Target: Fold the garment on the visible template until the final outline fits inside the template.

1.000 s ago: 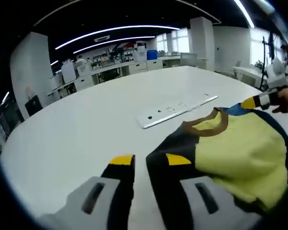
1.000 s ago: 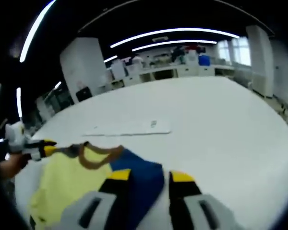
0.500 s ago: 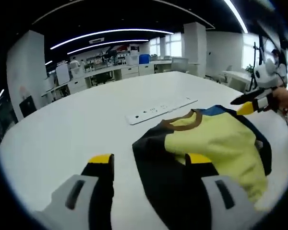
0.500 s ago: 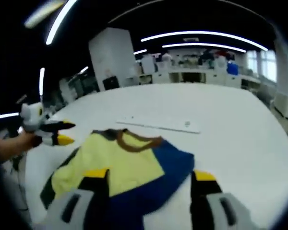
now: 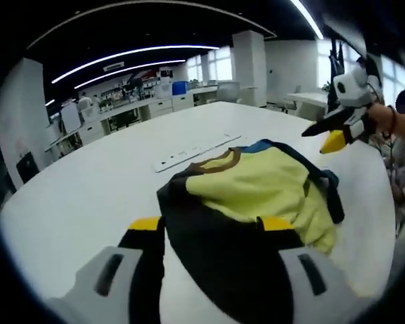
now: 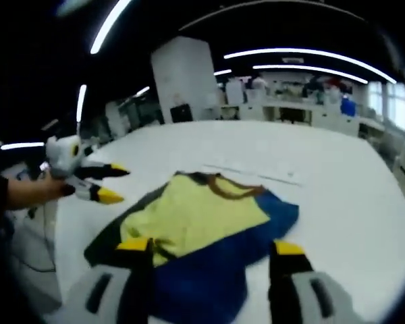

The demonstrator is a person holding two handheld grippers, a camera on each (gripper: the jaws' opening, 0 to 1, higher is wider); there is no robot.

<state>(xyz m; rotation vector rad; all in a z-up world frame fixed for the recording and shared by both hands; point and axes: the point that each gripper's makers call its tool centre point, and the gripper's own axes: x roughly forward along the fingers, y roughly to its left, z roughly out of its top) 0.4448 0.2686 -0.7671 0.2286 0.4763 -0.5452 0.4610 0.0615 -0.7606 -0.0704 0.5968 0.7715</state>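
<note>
Garment [image 5: 256, 196] is lying bunched on the white table [image 5: 88, 182], yellow panel up, black and blue sides, brown collar nearest the white strip [image 5: 196, 150]. Left gripper [image 5: 212, 225] and right gripper [image 6: 209, 246] are hovering spread open above it, having released its edges since earlier.

Wide white surface [image 5: 88, 182] carrying a folded yellow, navy and black garment [image 5: 256, 196] lying just ahead of the fingers, white strip [image 5: 192, 152] lying beyond it
</note>
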